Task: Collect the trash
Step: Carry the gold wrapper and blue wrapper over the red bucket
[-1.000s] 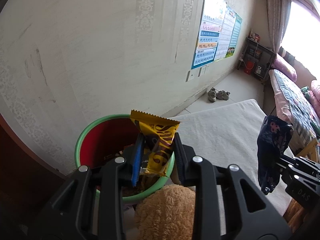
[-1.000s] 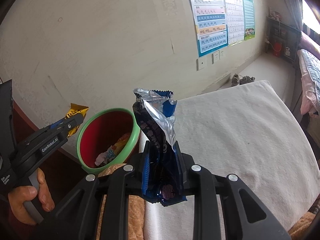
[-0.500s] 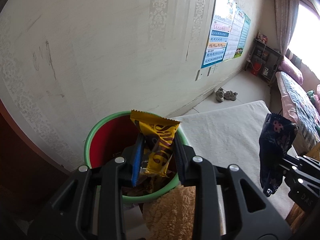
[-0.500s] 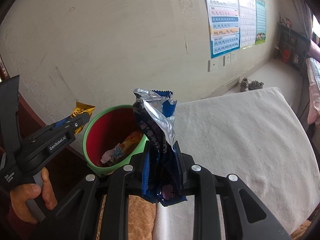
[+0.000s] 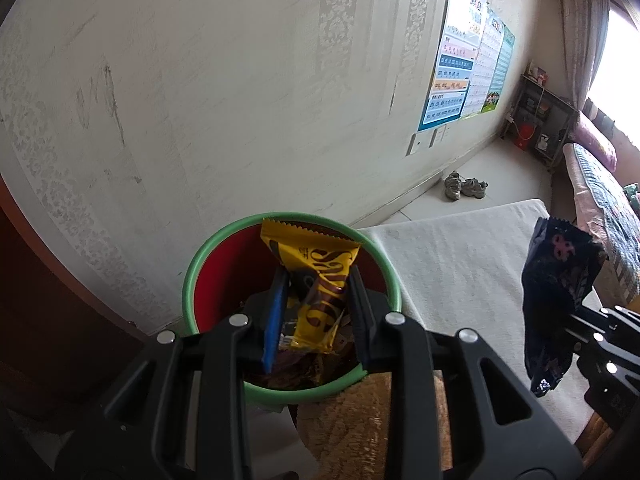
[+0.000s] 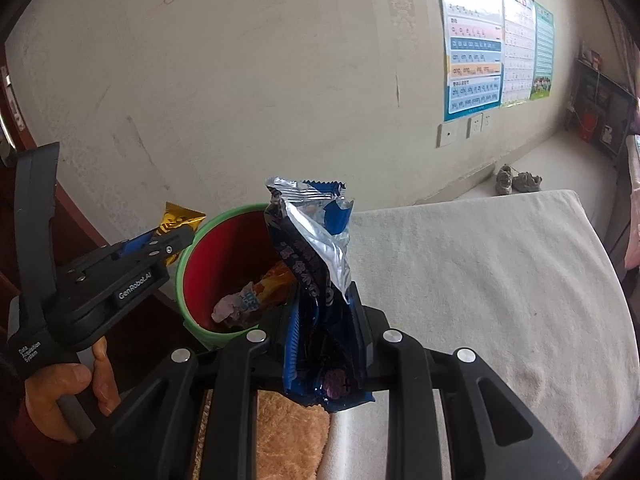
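Observation:
My left gripper (image 5: 316, 280) is shut on a yellow snack wrapper (image 5: 316, 284) and holds it over the mouth of a red bin with a green rim (image 5: 224, 236). From the right wrist view the same left gripper (image 6: 180, 236) sits at the bin's left rim (image 6: 224, 214), the yellow wrapper (image 6: 176, 218) sticking out past its tips. My right gripper (image 6: 324, 300) is shut on a dark blue, foil-lined wrapper (image 6: 312, 264), just right of the bin above the white cloth. Seen from the left wrist, that blue wrapper (image 5: 556, 292) hangs at the far right.
Crumpled wrappers (image 6: 248, 300) lie inside the bin. A white cloth-covered surface (image 6: 480, 280) spreads to the right, with a tan fuzzy cloth (image 6: 292, 432) near its front. A wall with posters (image 6: 476, 68) stands behind; shoes (image 6: 516, 182) lie on the floor. A hand (image 6: 60, 392) grips the left handle.
Both grippers have drifted left toward the bin with their wrappers still clamped; the bin now sits more centred under the left gripper and closer to the right one.

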{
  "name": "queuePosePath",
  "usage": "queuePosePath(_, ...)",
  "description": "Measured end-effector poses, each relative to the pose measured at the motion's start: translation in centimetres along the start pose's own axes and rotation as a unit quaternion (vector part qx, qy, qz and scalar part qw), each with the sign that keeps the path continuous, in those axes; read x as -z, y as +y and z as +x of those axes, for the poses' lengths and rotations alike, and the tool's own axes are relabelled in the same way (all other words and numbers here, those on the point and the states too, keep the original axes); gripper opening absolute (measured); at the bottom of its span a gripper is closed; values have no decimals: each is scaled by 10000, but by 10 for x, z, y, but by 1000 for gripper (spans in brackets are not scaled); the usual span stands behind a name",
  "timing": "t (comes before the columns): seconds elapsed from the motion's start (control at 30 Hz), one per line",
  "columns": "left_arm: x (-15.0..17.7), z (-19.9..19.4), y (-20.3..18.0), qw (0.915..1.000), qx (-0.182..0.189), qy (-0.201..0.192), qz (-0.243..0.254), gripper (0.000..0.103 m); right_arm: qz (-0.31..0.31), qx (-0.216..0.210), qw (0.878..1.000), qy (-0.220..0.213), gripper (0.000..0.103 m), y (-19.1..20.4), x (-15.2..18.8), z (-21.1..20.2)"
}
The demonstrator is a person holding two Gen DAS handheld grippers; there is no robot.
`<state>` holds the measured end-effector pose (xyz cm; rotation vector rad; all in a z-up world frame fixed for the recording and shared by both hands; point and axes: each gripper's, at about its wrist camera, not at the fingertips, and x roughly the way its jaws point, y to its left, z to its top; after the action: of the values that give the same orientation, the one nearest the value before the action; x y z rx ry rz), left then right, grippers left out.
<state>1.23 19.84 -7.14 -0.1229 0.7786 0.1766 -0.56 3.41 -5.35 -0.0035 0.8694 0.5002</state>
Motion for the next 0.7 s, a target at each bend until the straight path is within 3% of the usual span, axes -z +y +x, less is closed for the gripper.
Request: queuePosePath(0.7, 10, 22, 17, 9995, -145, 241, -117, 28, -175, -137, 9994, 252, 22, 13, -5, 28)
